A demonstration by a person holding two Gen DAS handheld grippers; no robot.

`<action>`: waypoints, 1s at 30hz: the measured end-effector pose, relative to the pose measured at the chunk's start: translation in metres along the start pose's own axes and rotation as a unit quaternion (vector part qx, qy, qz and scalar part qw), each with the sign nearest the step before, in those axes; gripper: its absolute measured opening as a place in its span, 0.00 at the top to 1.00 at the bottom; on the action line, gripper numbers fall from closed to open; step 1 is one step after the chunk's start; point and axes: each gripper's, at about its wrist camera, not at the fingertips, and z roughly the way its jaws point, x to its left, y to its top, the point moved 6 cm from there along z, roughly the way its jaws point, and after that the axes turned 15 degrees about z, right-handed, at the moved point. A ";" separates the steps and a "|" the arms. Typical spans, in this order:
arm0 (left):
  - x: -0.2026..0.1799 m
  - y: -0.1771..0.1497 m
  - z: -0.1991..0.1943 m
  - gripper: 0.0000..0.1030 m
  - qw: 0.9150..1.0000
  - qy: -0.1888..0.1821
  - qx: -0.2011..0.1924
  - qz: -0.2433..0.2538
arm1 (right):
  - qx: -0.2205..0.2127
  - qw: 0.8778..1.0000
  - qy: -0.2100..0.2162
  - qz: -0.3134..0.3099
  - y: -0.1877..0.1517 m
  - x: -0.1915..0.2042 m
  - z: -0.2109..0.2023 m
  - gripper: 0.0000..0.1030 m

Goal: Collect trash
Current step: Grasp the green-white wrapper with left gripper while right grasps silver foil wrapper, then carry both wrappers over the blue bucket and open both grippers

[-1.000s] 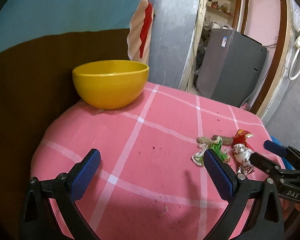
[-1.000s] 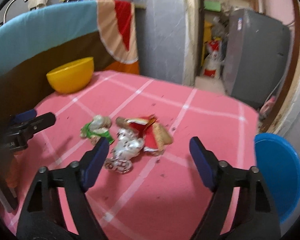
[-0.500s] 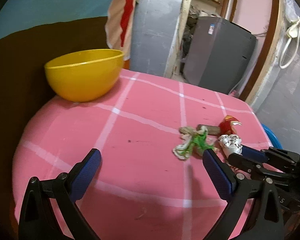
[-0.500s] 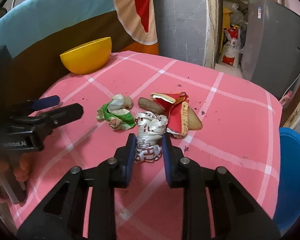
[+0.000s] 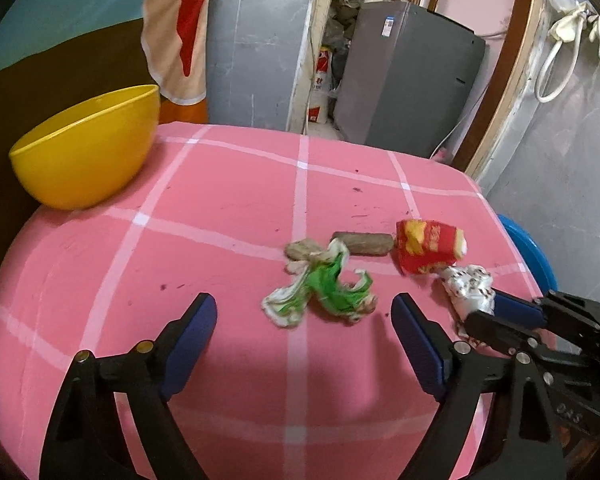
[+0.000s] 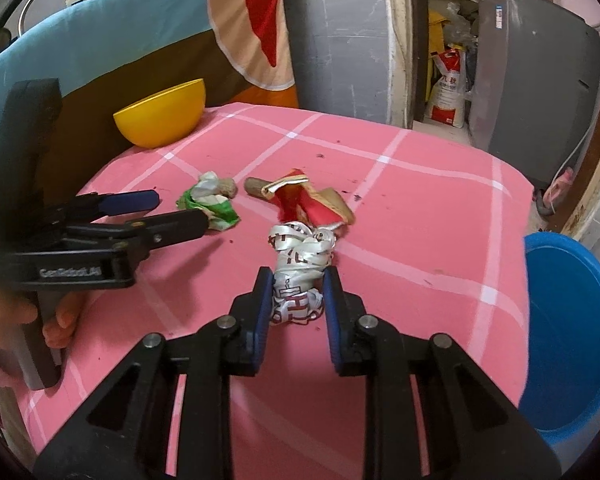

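— What have my claws got?
— My right gripper (image 6: 294, 300) pinches the white wrapper (image 6: 300, 264), lower end hidden. My left gripper (image 5: 304, 332), narrowing yet empty, frames the green wrapper (image 5: 320, 288) on the pink cloth (image 5: 220, 200).

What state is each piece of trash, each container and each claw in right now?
White printed wrapper: crumpled, clamped in the right claw.
Green wrapper: crumpled, loose on the pink cloth, just ahead of the left claw.
Red wrapper: crumpled, lying loose.
Left claw: open, has just been closing, nothing between the pads.
Yellow bowl: upright, contents unseen.
Blue tub: upright beside the table, looks empty.
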 end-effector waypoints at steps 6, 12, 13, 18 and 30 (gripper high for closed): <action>-0.006 0.008 0.012 0.36 1.000 -0.001 0.013 -0.007 | 0.006 1.000 0.013 0.020 -0.002 -0.011 -0.006 0.66; -0.012 0.007 0.015 0.58 0.999 0.025 0.020 0.017 | -0.001 0.999 0.022 0.034 -0.005 -0.021 -0.014 0.67; -0.012 0.007 0.014 0.62 0.999 0.030 0.021 0.018 | -0.003 0.999 0.023 0.035 -0.005 -0.022 -0.015 0.67; -0.017 0.001 0.009 0.78 0.999 0.031 0.014 0.013 | -0.015 0.999 0.030 0.040 -0.010 -0.025 -0.022 0.67; -0.046 0.003 -0.007 0.88 0.999 0.015 -0.022 0.023 | -0.077 0.996 0.026 0.048 -0.006 -0.038 -0.050 0.67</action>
